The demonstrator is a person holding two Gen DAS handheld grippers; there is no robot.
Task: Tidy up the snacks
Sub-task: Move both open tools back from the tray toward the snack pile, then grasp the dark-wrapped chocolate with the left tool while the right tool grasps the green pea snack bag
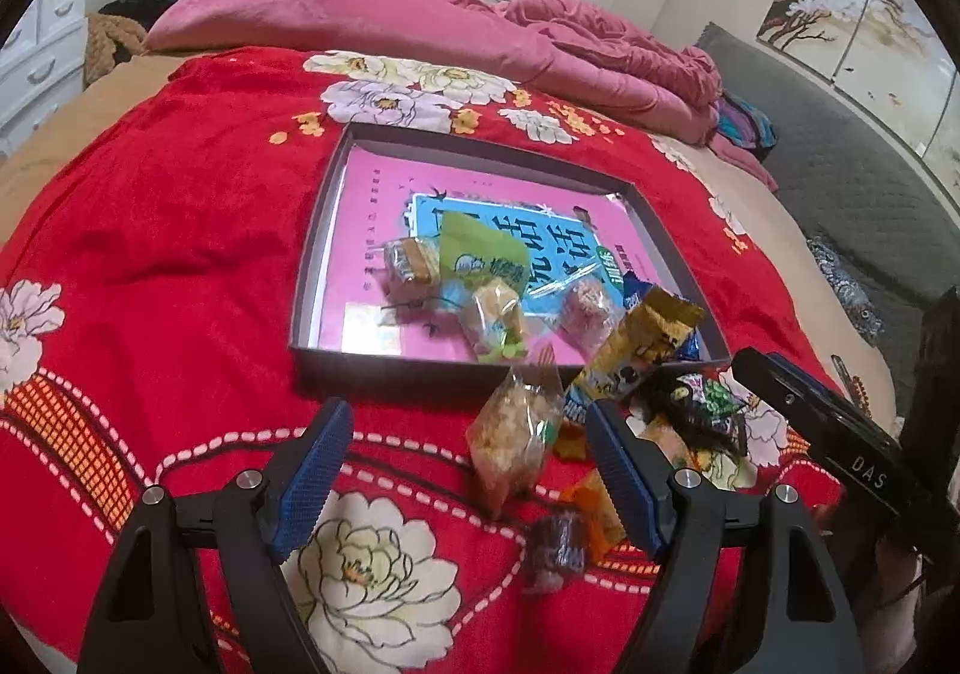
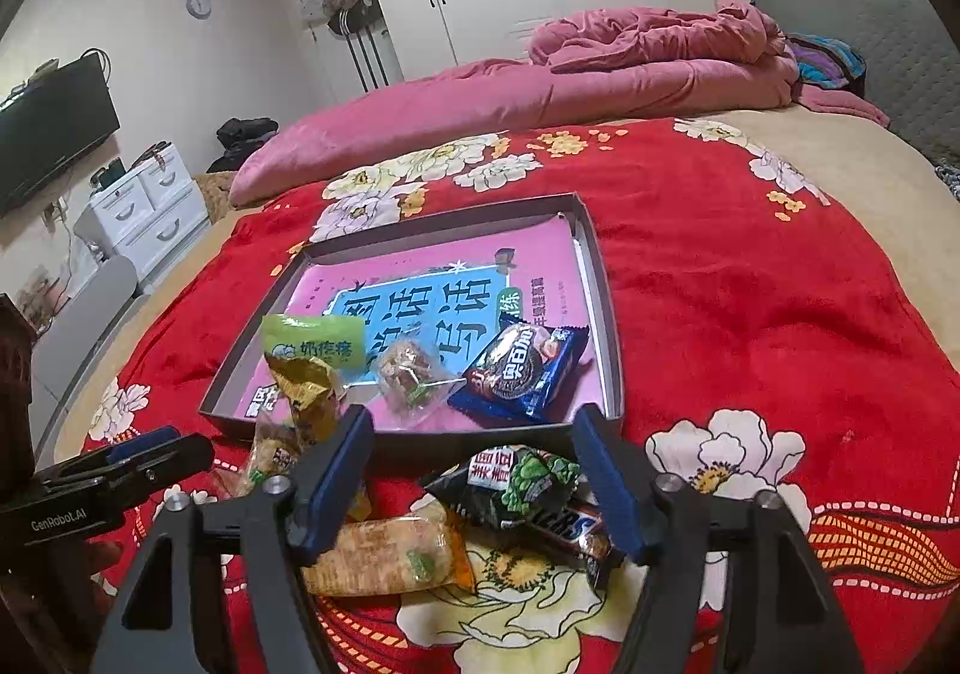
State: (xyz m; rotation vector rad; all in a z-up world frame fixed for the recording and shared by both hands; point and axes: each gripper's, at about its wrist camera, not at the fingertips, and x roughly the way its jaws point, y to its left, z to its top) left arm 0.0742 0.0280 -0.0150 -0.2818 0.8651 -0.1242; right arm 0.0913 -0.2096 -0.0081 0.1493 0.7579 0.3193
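Observation:
A shallow grey box [image 1: 312, 266] [image 2: 606, 308] with a pink and blue book inside lies on the red floral blanket. It holds several wrapped snacks, among them a green packet [image 1: 480, 248] [image 2: 315, 341] and a blue Oreo pack [image 2: 522, 371]. My left gripper [image 1: 465, 455] is open and hovers over a clear rice-puff pack [image 1: 513, 443] and a small dark candy [image 1: 555, 551]. My right gripper [image 2: 471, 467] is open above a black-green pea packet [image 2: 516, 479], a Snickers bar [image 2: 570, 530] and an orange cracker pack [image 2: 390, 554].
The red blanket [image 1: 180, 206] [image 2: 750, 314] covers the bed. A pink quilt [image 1: 420, 20] [image 2: 600, 74] is piled behind the box. A grey headboard [image 1: 840, 164] is at the right. White drawers [image 2: 144, 212] and a TV [image 2: 48, 128] stand at the left.

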